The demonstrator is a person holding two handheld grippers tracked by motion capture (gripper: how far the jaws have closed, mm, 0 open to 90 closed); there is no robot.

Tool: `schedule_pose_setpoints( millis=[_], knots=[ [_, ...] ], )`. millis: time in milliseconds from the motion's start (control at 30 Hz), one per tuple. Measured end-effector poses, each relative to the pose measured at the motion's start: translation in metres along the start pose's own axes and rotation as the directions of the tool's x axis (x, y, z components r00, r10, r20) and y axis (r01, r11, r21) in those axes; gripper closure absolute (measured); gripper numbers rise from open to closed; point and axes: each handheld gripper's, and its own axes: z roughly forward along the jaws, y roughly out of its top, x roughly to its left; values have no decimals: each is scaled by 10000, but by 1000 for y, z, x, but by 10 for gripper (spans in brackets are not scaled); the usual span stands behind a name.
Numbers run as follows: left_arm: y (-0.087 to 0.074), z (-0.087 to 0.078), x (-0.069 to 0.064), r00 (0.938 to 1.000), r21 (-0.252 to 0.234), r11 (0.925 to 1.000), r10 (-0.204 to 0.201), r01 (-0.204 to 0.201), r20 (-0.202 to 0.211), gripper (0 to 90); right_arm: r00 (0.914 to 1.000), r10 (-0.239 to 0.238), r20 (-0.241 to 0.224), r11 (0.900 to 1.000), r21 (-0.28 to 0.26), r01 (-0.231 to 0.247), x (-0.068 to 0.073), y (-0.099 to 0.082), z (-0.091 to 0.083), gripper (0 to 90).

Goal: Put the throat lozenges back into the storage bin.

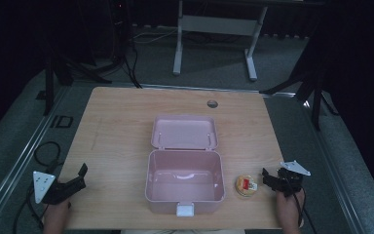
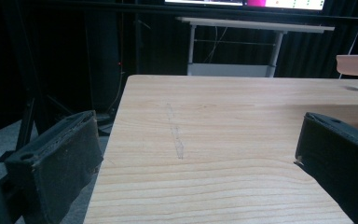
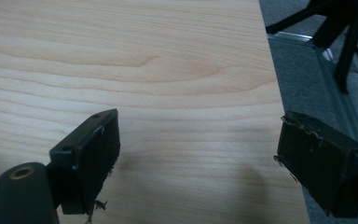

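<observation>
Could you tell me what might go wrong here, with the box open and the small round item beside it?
1. The round snack pack lies flat and low on the table, so the open right hand-held gripper may scrape the wood or push it away.
2. It sits close to the pink box, so a nudge could jam it against the wall.
3. The box's raised lid might drop if bumped.

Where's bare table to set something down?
Free: the wide strip between the left claw and the open pink plastic box, plus the far corners beside its lid. Crowded: the round yellow tin beside the right claw.
</observation>
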Motion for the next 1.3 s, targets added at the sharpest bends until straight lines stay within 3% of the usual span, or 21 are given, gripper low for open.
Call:
schedule_pose_setpoints(
  millis=[133, 367, 500, 600, 700, 867, 1000, 1100, 1200, 1300],
  knots=[
    [0, 0, 0, 10000, -12, 10000, -1, 1, 1, 5, 10000, -38, -86, 9997, 254, 40, 0, 1, 2, 132],
    [0, 0, 1, 10000, -7, 10000, -54, 54, 30, 5, 9968, -59, -800, 9913, 1303, 163, -1, 8, 4, 132],
    [0, 0, 1, 10000, -5, 10000, -80, 80, 37, 5, 9899, 236, -1397, 9808, 1948, 41, -8, 13, 0, 134],
    [0, 0, 1, 10000, 2, 10000, -78, 78, 37, 5, 9803, 345, -1946, 9606, 2770, 212, -13, 18, -3, 134],
    [0, 0, 1, 10000, 3, 10000, -81, 81, 35, 5, 9719, 204, -2345, 9284, 3653, 686, -16, 23, -6, 131],
    [0, 0, 1, 10000, 6, 10000, -86, 85, 42, 5, 9635, -99, -2674, 8768, 4609, 1369, -16, 28, -10, 131],
    [0, 0, 1, 9999, -3, 9999, -104, 104, 43, 5, 9570, -629, -2831, 8233, 5272, 2101, -13, 29, -10, 129],
    [0, 0, 1, 9999, 11, 10000, -90, 90, 49, 5, 9450, -1143, -3065, 7792, 5624, 2766, -9, 30, -11, 130],
    [0, 0, 1, 9999, -4, 9999, -104, 104, 54, 5, 9248, -1637, -3435, 7402, 5769, 3453, -5, 31, -12, 130],
    [0, 0, 1, 9999, -5, 9999, -105, 105, 72, 5, 8928, -2426, -3795, 6764, 5935, 4361, 0, 34, -15, 129]
  ],
)
